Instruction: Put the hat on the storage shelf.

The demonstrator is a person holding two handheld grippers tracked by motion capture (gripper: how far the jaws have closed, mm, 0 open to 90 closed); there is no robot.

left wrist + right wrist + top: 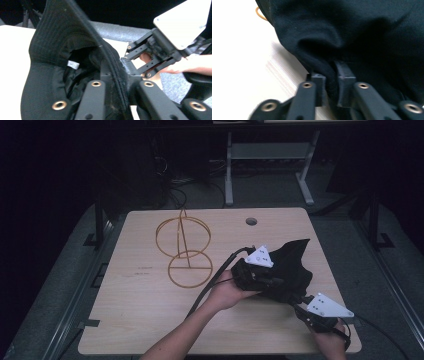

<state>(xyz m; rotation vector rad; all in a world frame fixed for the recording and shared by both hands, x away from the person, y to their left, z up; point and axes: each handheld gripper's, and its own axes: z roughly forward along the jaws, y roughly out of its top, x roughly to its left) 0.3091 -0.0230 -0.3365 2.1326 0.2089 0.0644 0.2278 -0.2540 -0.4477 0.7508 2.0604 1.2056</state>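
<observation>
Nearest the high camera, two forearms come in from the near edge of the light wooden table (150, 320). The person's left hand (227, 292) carries the left gripper (250, 272), the right hand (332, 340) the right gripper (303, 306). Between them, on the right half of the table, a black cap (292, 270) is bunched up, its brim pointing to the far side.

In the high view both sets of jaws are lost in the dark cloth. The left gripper view gives what that view hides: the cap's open inside with a small white label (73, 64), and the left gripper (119, 87) with its jaws nearly closed on the ribbed edge band of the cap (62, 45). It also shows the right gripper (124, 59) at the far right, biting the same edge. The right gripper view shows the cap (362, 32) from outside, with a fold of the cloth pinched tight between the nearly shut jaws of the right gripper (332, 87).

To the left of the cap, well apart from it, a gold wire stand (183, 247) sits on the table: an upright ring on a stem over a flat round base. A round cable hole (251, 221) lies near the far edge. A sliver of gold wire (260, 13) peeks past the cap in the right gripper view.
</observation>
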